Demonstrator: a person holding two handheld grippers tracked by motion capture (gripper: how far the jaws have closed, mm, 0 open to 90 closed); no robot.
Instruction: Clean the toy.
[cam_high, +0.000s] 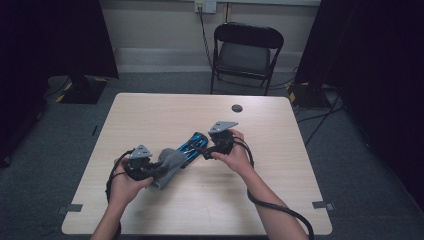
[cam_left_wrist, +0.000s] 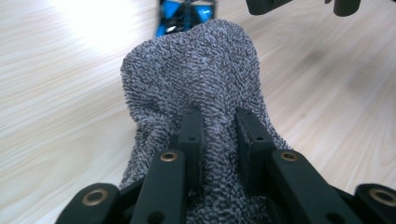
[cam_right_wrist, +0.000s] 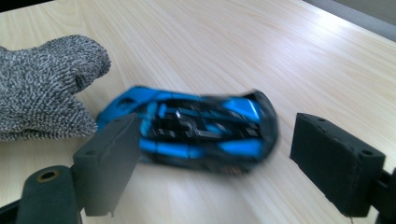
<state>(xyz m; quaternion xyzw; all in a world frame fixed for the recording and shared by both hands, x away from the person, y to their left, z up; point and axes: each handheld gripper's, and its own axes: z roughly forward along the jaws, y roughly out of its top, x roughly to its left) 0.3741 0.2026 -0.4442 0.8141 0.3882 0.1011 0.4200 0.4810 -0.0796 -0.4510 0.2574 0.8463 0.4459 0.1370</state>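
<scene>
A grey knitted sock (cam_left_wrist: 196, 70) hangs bunched between the jaws of my left gripper (cam_left_wrist: 219, 121), which is shut on it. In the high view that left gripper (cam_high: 156, 170) holds the sock (cam_high: 172, 161) just over the middle of the table. A blue and black toy car (cam_right_wrist: 196, 128) lies on the wood, blurred, one end close to the sock (cam_right_wrist: 42, 88). My right gripper (cam_right_wrist: 224, 156) stands open around the car's near side; its right pad (cam_right_wrist: 336, 163) is well apart from the car. The high view puts the right gripper (cam_high: 204, 148) at the car (cam_high: 192, 144).
The light wooden table (cam_high: 165, 115) has a small dark disc (cam_high: 237, 108) near its far edge. A black folding chair (cam_high: 245, 50) stands behind the table. Cables trail from both grippers towards the near edge.
</scene>
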